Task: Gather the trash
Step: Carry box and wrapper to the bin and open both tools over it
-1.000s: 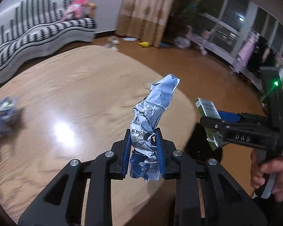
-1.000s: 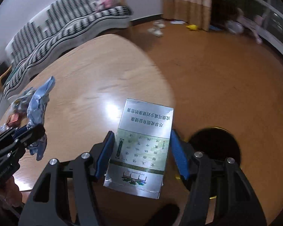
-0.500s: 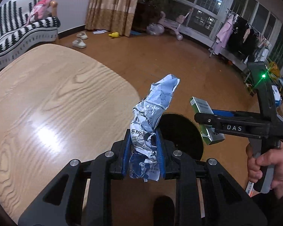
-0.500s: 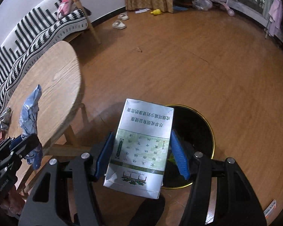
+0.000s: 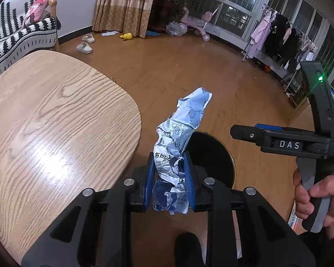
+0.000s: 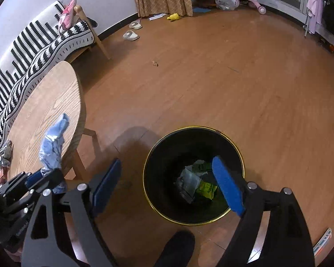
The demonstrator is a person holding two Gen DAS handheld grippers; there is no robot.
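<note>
My left gripper (image 5: 169, 175) is shut on a crumpled blue-and-white wrapper (image 5: 180, 133) and holds it upright beside the table edge, just in front of the black trash bin (image 5: 213, 153). The wrapper also shows in the right wrist view (image 6: 53, 142). My right gripper (image 6: 164, 184) is open and empty above the gold-rimmed bin (image 6: 158, 146). Inside the bin lie a green-and-white box (image 6: 190, 181) and yellow-green packaging (image 6: 208, 189). From the left wrist view my right gripper (image 5: 236, 131) shows side-on at the right, held by a hand.
The round wooden table (image 5: 51, 120) is at my left, with more trash at its far edge (image 6: 3, 155). A striped sofa (image 6: 44, 42) stands behind it. Slippers (image 6: 131, 36) and toys lie on the wooden floor. A dark shoe (image 6: 178, 244) is below the bin.
My right gripper opened and the green-and-white box dropped into the bin. Both grippers swung from over the table toward the bin; the left still holds the wrapper.
</note>
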